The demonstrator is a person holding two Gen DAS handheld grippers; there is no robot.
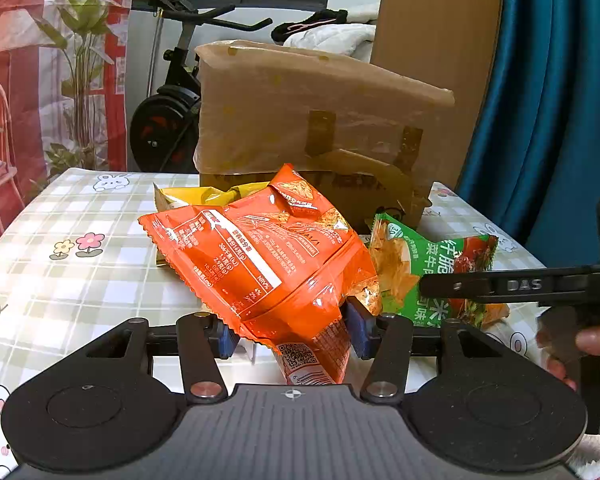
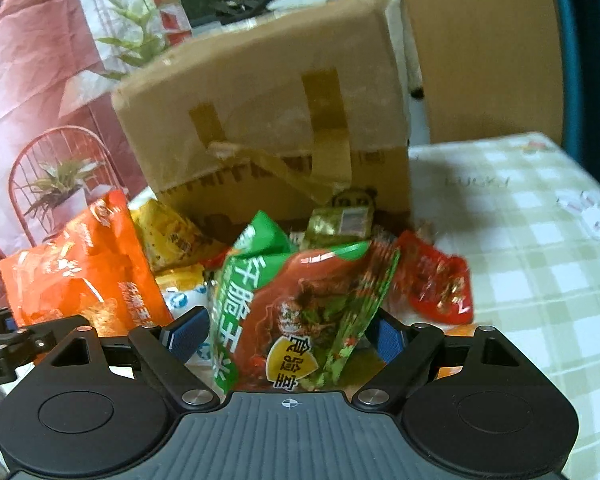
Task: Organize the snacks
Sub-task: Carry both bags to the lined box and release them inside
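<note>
1. Left gripper [image 1: 292, 330]: jaws clenched on the near lower end of the orange snack bag [image 1: 268, 256], blue pads pressed into its two sides. The bag rises from the jaws toward the far left, nutrition panel facing up.
2. Right gripper [image 2: 288, 334]: jaws clenched on the green snack bag [image 2: 296, 304], which stands between the blue pads with its top end toward the far side.
3. In the left wrist view the green bag sits just right of the orange bag, touching it, with the right gripper's black finger across its near part.
4. A yellow snack bag [image 1: 192, 196] lies behind the orange one, partly hidden by it.
5. A red packet [image 2: 436, 280] lies on the table right of the green bag; a small gold-green packet [image 2: 342, 220] rests farther back against the box.
6. The cardboard box [image 1: 320, 120], taped with a film-covered top, stands at the far side of the checked tablecloth [image 1: 80, 280], directly behind the snack pile.
</note>
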